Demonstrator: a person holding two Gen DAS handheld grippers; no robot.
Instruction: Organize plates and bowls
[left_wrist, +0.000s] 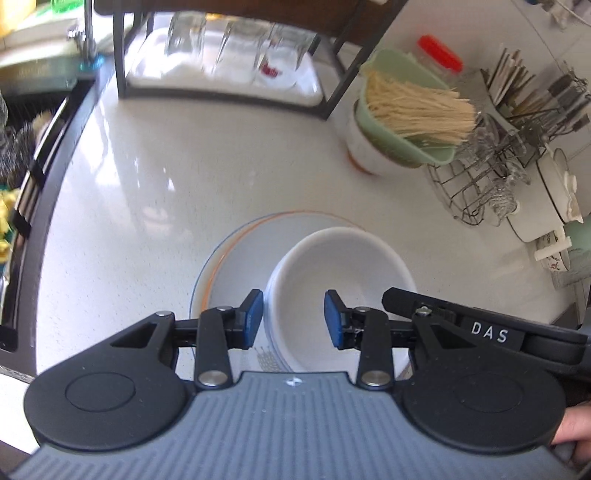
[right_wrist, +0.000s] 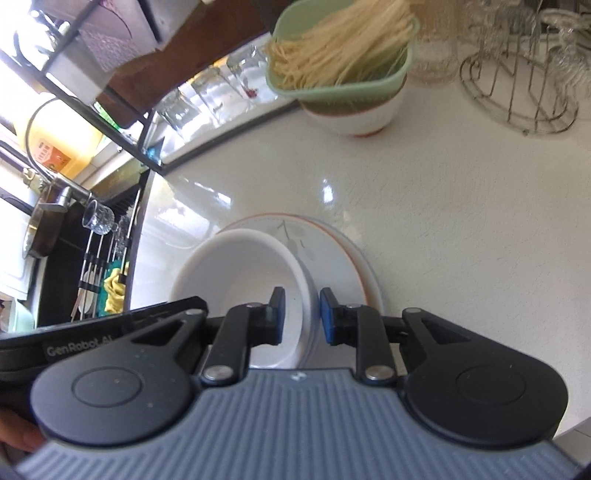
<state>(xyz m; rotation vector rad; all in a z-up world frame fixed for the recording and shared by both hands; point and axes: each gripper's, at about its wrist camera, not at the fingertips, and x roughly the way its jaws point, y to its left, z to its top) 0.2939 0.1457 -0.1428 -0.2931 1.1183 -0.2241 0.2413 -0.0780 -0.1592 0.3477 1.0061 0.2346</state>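
A white bowl (left_wrist: 343, 266) (right_wrist: 236, 269) sits on a short stack of plates (left_wrist: 236, 266) (right_wrist: 332, 254) with orange and blue rims, on the white counter. My left gripper (left_wrist: 294, 317) is open astride the bowl's left rim, one pad outside and one inside, with clear gaps. My right gripper (right_wrist: 302, 317) straddles the opposite rim. Its inner pad stands off the wall, so it is open. The right gripper's black body (left_wrist: 480, 332) shows in the left wrist view. Another white bowl (left_wrist: 364, 155) (right_wrist: 354, 118) stands further back under a green tub.
The green tub of dry noodles (left_wrist: 406, 110) (right_wrist: 343, 55) sits in the far bowl. Upturned glasses (left_wrist: 236, 48) stand on a tray under a dark rack. A wire rack (left_wrist: 491, 177) (right_wrist: 517, 92) and a white pot (left_wrist: 546, 199) are at right. The sink (left_wrist: 22, 147) lies left.
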